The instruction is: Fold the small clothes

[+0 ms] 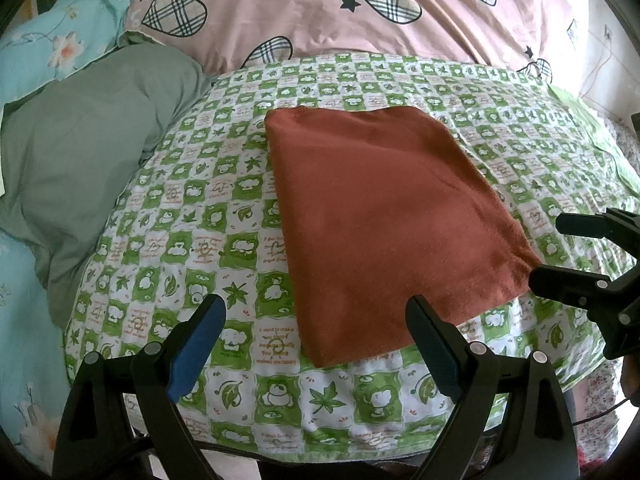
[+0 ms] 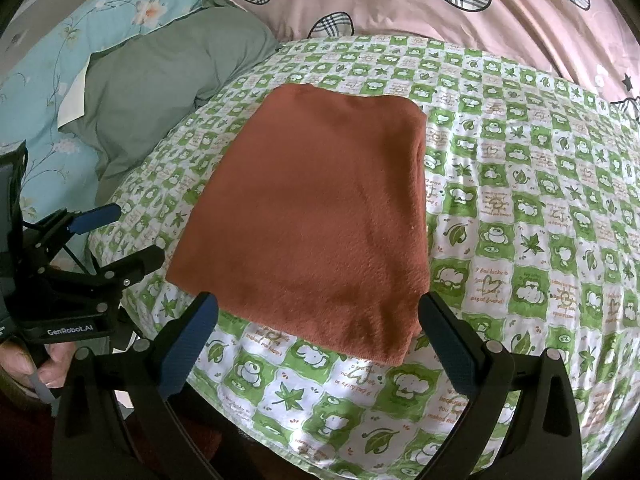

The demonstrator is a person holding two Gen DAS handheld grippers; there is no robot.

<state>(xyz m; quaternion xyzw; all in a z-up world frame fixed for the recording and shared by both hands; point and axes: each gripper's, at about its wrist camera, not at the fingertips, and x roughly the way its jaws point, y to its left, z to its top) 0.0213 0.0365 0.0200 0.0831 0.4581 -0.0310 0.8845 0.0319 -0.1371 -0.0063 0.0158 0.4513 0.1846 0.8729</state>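
A rust-brown cloth [image 1: 384,216] lies folded into a flat rectangle on the green and white checked sheet [image 1: 192,216]. It also shows in the right wrist view [image 2: 316,220]. My left gripper [image 1: 316,312] is open and empty, just short of the cloth's near left corner. My right gripper [image 2: 320,308] is open and empty at the cloth's near edge, and its jaws straddle that edge. The right gripper shows at the right of the left wrist view [image 1: 548,248]. The left gripper shows at the left of the right wrist view [image 2: 132,236].
A grey-green pillow [image 1: 92,152] lies left of the cloth. A pink quilt with plaid hearts [image 1: 360,8] lies behind it. A light blue floral sheet [image 1: 48,44] is at the far left. The bed's near edge [image 1: 320,448] is just below the grippers.
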